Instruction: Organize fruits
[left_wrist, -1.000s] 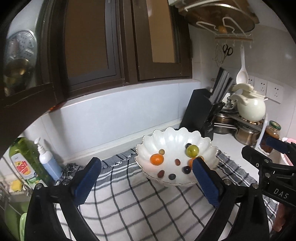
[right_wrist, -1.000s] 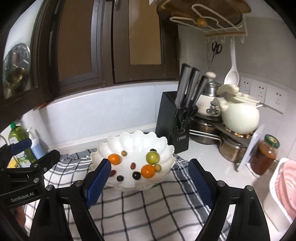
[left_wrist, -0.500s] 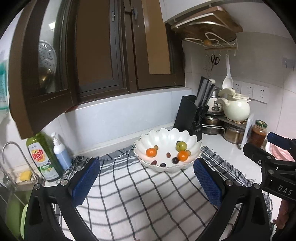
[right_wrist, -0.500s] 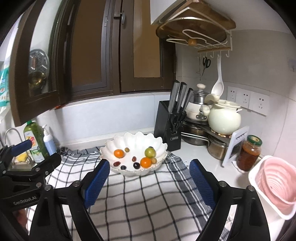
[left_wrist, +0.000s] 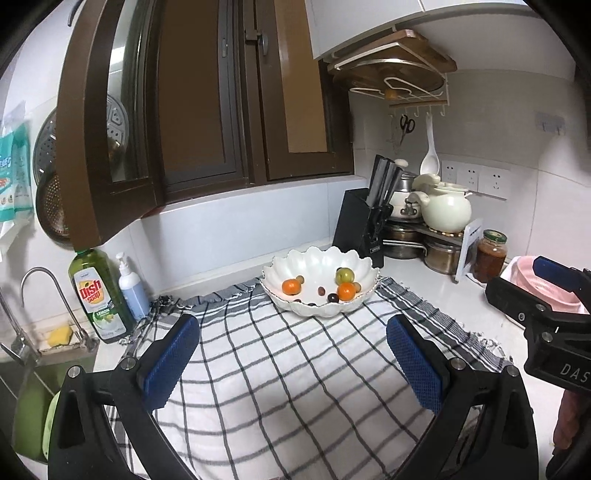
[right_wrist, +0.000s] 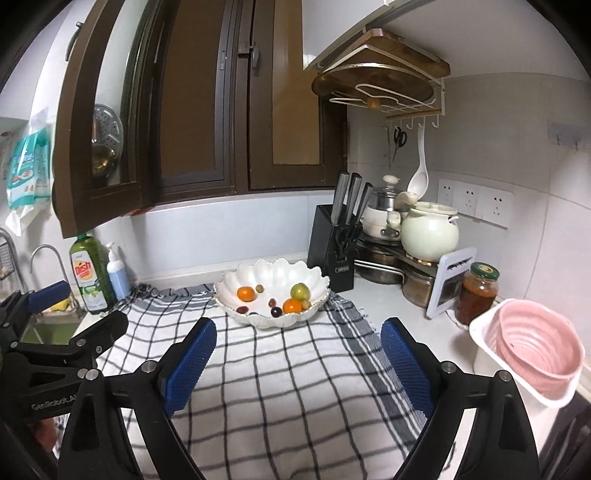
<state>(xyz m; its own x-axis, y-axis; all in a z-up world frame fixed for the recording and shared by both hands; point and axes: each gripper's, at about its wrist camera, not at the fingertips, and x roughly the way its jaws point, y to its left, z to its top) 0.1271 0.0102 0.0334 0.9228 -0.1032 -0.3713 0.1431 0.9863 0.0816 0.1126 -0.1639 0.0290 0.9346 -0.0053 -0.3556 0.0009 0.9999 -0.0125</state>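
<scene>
Left wrist view: the left gripper (left_wrist: 293, 363) is seen with its blue pads spread wide and nothing between them, only the checked cloth (left_wrist: 295, 369) below. A white scalloped bowl (left_wrist: 317, 258) is set on the far end of the cloth, well beyond the fingertips and centred between the jaws. Two oranges (left_wrist: 290, 286), a green fruit (left_wrist: 344, 274) and several small dark fruits are held in it. The right gripper (left_wrist: 546, 291) is glimpsed at the right edge.

Right wrist view: the right gripper (right_wrist: 297, 362) is shown released, its jaws having just been opening, with nothing between them. The bowl (right_wrist: 271, 269) is placed ahead of the pads, slightly left of centre. A pink strainer (right_wrist: 535, 347) is seen at the right, a knife block (right_wrist: 334, 251) behind the bowl.
</scene>
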